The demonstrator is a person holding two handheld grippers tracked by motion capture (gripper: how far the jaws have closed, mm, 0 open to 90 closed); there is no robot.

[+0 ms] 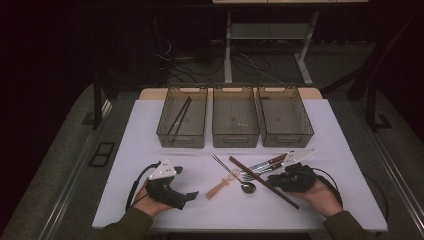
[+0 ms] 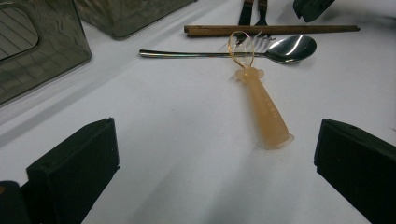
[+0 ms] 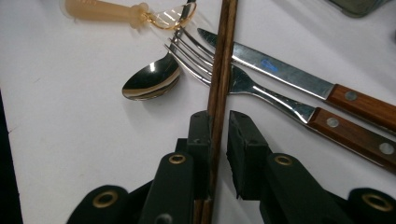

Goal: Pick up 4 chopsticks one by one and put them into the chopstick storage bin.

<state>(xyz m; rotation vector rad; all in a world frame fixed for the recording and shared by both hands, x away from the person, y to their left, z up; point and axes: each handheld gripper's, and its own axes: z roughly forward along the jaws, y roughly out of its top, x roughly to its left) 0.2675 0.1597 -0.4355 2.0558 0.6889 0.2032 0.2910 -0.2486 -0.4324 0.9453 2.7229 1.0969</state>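
- At the near left of the white table (image 1: 150, 125), a hand holds the left gripper (image 1: 186, 196) resting low on the surface. Its two black jaws stand wide apart with nothing between them.
- Just ahead of those jaws, in the left gripper view, lies a translucent orange-handled tool (image 2: 266, 112) with a thin wire loop at its far end. The loop rests over the stem of a steel spoon (image 2: 280, 49).
- At the far side of the table stand three clear bins in a row. The left bin (image 1: 182, 117) holds a pair of dark chopsticks (image 1: 179, 117).
- In the middle of the table the cutlery lies in a loose crossed heap: the spoon, a wood-handled fork (image 3: 261, 91) and a wood-handled knife (image 3: 299, 77).
- A pair of brown wooden chopsticks (image 3: 222, 70) lies diagonally over the fork's tines, running from the heap toward the near right.
- At the near right, a hand holds the right gripper (image 3: 218, 135). Its jaws are nearly closed around the brown chopsticks, with a narrow gap on one side, so a firm grip cannot be told.
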